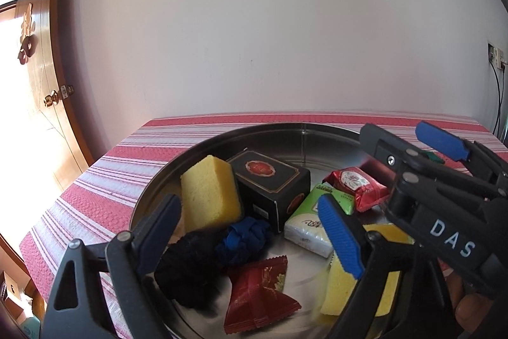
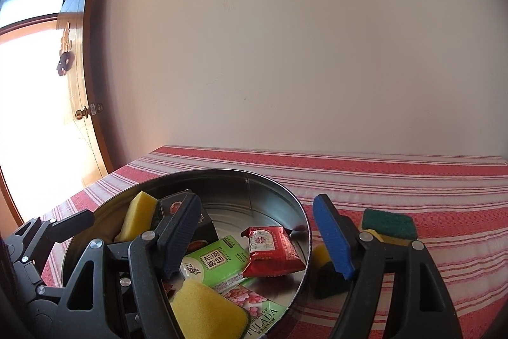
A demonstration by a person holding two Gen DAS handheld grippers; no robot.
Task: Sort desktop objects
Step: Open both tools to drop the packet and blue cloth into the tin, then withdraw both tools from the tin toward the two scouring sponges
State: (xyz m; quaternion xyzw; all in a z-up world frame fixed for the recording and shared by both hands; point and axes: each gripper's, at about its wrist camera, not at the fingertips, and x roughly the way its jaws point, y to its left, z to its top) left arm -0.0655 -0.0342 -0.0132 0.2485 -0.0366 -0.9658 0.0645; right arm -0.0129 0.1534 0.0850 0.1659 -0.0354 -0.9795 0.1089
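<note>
Your main risk was a collision: both grippers crowded the round metal tin (image 1: 304, 142), and the right gripper (image 2: 263, 240) straddled its right rim, so closing there would have clamped the wall or tipped the tin. The loose sponge (image 2: 389, 223) on the tabletop (image 2: 412, 180), just right of the tin, was not yet sorted. Your left gripper (image 1: 250, 231) hung over the tin's near side, angled downward, jaws wide apart and holding nothing; below them lay a dark pompom (image 1: 190, 269), a blue hair tie (image 1: 243, 239) and a red candy packet (image 1: 260, 294). The right jaws stood moderately open, also empty.
</note>
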